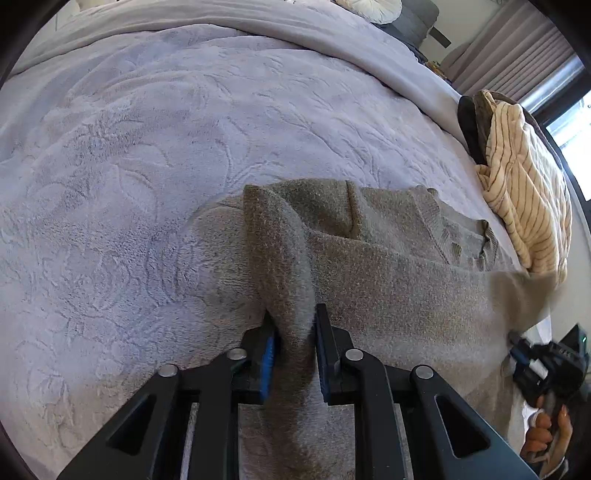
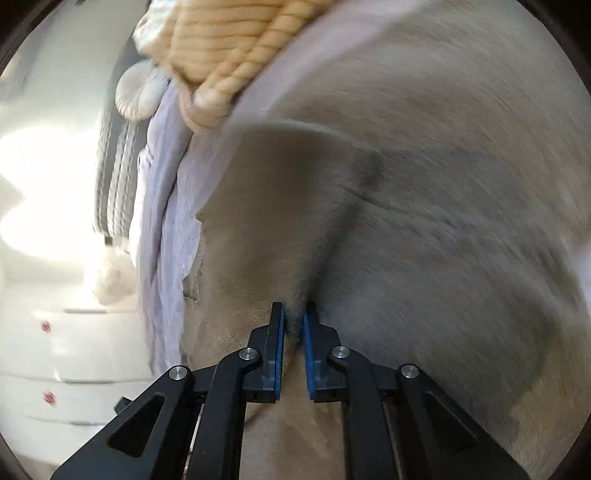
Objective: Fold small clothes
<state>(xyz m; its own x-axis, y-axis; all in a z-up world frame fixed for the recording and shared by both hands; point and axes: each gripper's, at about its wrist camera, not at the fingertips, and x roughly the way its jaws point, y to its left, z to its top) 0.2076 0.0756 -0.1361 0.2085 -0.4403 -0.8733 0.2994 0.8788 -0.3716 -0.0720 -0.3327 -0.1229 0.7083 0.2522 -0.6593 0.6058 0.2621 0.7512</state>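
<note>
Item: grey knit garment (image 1: 388, 266) on bed (image 1: 110, 184), near edge | left gripper (image 1: 295, 332) pinched bunched fold | right gripper (image 2: 293, 317) pinched cloth | garment ran between both.

Two grippers are counted: the left gripper (image 1: 294, 325) and the right gripper (image 2: 293, 321). One grey-brown knitted sweater (image 1: 388, 266) is seen, one cream striped garment (image 1: 524, 192), one lilac plush blanket (image 1: 147, 155), one round white cushion (image 1: 373, 9), and one person's hand (image 1: 546, 432).
</note>
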